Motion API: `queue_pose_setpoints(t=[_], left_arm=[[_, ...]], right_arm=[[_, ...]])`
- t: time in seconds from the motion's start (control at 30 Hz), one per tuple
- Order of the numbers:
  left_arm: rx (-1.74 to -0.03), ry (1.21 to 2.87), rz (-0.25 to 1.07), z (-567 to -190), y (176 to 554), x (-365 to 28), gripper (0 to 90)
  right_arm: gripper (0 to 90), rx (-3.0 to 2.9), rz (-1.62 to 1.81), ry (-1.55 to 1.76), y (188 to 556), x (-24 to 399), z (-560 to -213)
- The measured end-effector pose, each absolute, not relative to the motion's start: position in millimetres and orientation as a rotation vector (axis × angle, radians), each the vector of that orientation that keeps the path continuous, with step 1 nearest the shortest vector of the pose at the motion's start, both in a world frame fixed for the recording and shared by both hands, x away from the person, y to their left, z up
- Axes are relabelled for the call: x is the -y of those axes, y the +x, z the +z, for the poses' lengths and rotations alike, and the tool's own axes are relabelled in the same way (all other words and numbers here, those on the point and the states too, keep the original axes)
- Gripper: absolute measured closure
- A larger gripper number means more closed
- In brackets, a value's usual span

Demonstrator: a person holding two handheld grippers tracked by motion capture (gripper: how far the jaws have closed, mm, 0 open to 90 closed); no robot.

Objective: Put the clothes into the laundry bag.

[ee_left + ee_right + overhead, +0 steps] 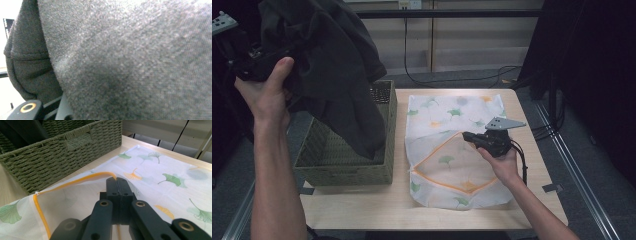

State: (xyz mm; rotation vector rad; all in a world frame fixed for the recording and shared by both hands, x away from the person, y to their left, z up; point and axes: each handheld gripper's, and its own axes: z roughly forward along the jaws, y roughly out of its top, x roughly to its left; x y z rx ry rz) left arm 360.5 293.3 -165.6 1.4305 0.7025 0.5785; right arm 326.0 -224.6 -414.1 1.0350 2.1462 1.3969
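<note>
Above the green woven basket (347, 150), your left claw (249, 62) is clamped on the dark grey knitted garment (332, 65), which hangs with its lower end just over the basket. Your right claw (117, 182) is closed on the orange-trimmed rim of the white mesh laundry bag with ginkgo leaves (452, 145), lying on the wooden desk (362, 205). Lift the garment fully free, then bring it to the mouth you hold open. Cloth covers the left claw's tips, so the exact grip point is hidden.

One dark grey knitted garment (332, 65); one green woven rectangular basket (343, 167); one white leaf-printed mesh bag (452, 150) (orange-edged opening); two black hand-held grippers.
</note>
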Motion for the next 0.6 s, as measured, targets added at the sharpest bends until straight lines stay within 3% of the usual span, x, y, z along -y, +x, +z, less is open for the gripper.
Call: queue_pose_setpoints(t=[0.6], left_arm=[[-0.579,1.41,0.553,-129,349,-256,57.3]], right_arm=[[90.0,-2.151,1.393,1.029,325,224,-415]])
